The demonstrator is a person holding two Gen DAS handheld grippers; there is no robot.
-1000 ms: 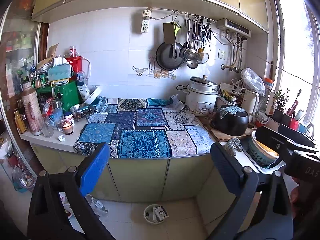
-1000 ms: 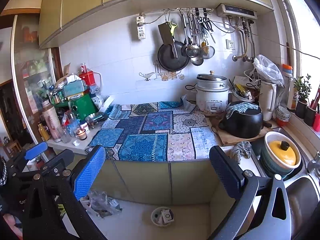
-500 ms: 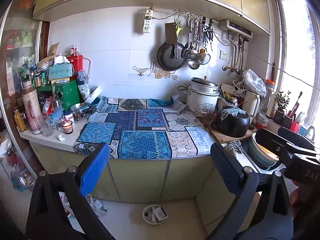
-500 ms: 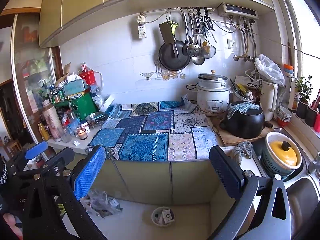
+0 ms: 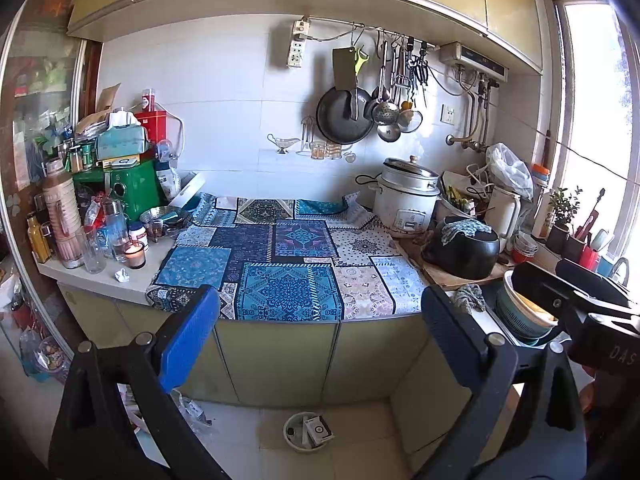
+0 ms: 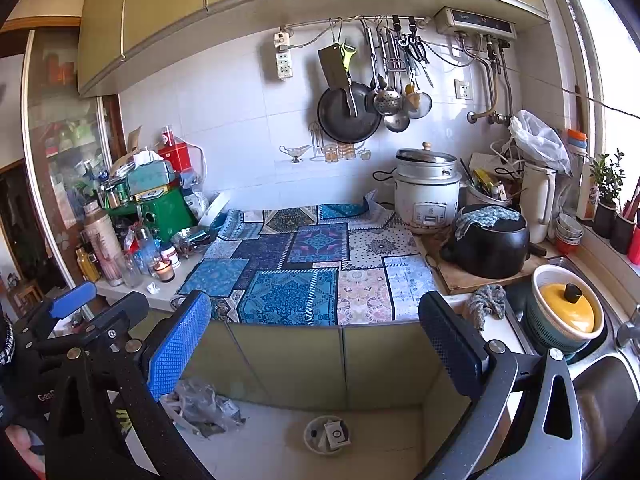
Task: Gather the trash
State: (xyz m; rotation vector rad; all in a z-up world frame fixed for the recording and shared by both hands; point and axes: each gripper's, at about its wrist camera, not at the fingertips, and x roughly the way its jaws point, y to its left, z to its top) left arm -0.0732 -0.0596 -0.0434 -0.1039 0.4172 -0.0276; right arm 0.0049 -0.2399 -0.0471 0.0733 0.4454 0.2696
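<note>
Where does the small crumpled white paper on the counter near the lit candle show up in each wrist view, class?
Left wrist: the crumpled paper lies at left on the bare counter edge, just below-left of the lit candle.
Right wrist: the crumpled paper lies at left, just below-left of the candle, above the blue finger pad.
Shared landmark: the patchwork cloth to its right.

A crumpled paper [image 5: 122, 276] lies on the counter [image 5: 100, 284] left of the cloth [image 5: 288, 264], before a candle [image 5: 134, 255].
</note>
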